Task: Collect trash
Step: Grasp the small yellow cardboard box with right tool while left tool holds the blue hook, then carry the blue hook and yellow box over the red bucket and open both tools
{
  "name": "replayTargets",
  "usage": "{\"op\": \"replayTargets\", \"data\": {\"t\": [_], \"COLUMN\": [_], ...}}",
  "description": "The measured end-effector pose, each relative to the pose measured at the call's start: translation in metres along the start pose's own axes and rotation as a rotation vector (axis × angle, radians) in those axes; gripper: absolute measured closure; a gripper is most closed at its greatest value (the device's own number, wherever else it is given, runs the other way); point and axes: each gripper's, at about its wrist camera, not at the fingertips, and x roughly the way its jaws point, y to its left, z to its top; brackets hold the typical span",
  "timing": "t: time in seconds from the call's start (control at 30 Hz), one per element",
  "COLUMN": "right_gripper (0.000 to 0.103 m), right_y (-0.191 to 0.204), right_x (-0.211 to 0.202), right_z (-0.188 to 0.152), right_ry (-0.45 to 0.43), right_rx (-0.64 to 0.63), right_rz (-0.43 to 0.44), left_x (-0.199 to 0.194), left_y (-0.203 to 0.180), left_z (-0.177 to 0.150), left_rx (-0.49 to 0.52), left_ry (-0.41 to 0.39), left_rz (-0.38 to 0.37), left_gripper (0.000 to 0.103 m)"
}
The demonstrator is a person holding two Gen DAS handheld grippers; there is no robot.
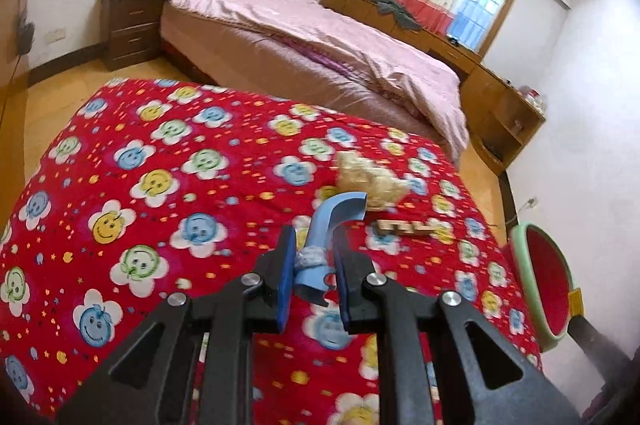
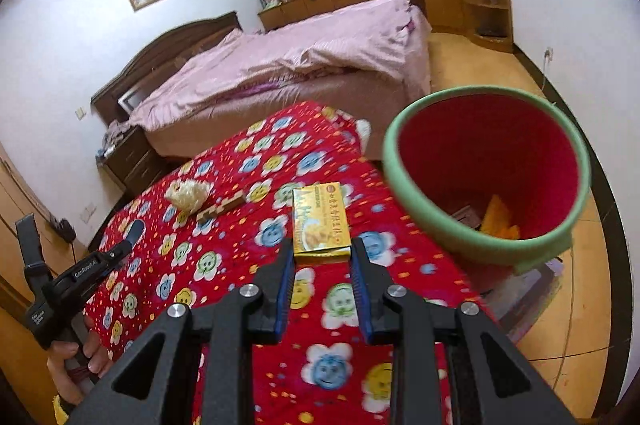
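The blue plastic piece point(image 1: 335, 225) sits pinched in my left gripper point(image 1: 314, 245), lifted above the red smiley-flower blanket point(image 1: 168, 185); its jaws are drawn in close on it. Just beyond it on the blanket lie a crumpled beige wad point(image 1: 370, 181) and a small wooden piece point(image 1: 404, 227). My right gripper point(image 2: 322, 257) is spread and holds nothing, its tips either side of the near end of a yellow box point(image 2: 320, 221) lying flat on the blanket. The green-rimmed red bin point(image 2: 486, 169) stands just right of it, with orange scraps inside.
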Motion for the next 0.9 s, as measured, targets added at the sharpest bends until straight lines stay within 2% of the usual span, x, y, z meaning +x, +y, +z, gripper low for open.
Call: {"op": "replayTargets", "data": {"t": [0.17,0.43,0.7,0.9], "right_gripper": [0.074,0.074,0.074,0.074], "right_y": [-0.024,-0.057,-0.092,-0.119], "right_x": [-0.02,-0.038,-0.044,-0.032], "right_z": [0.005,0.013,0.022,0.033], "right_ry": [-0.045,-0.086,-0.11,-0.099], "right_rx": [0.03,0.075,0.115,0.119], "right_rz": [-0.008,-0.009,-0.008,-0.024], "left_x": [-0.017,-0.026,-0.016,-0.001], "left_y": [-0.03,-0.078,-0.14,-0.191], "left_z": [0.003,0.0,-0.008,-0.015], "left_rx": [0.041,0.078,0.142,0.191], "left_ry": [-0.009,0.023,0.094,0.143], "left_rz": [-0.05,-0.139,-0.208,-0.252], "left_gripper": [0.085,0.085,0.085,0.085]}}
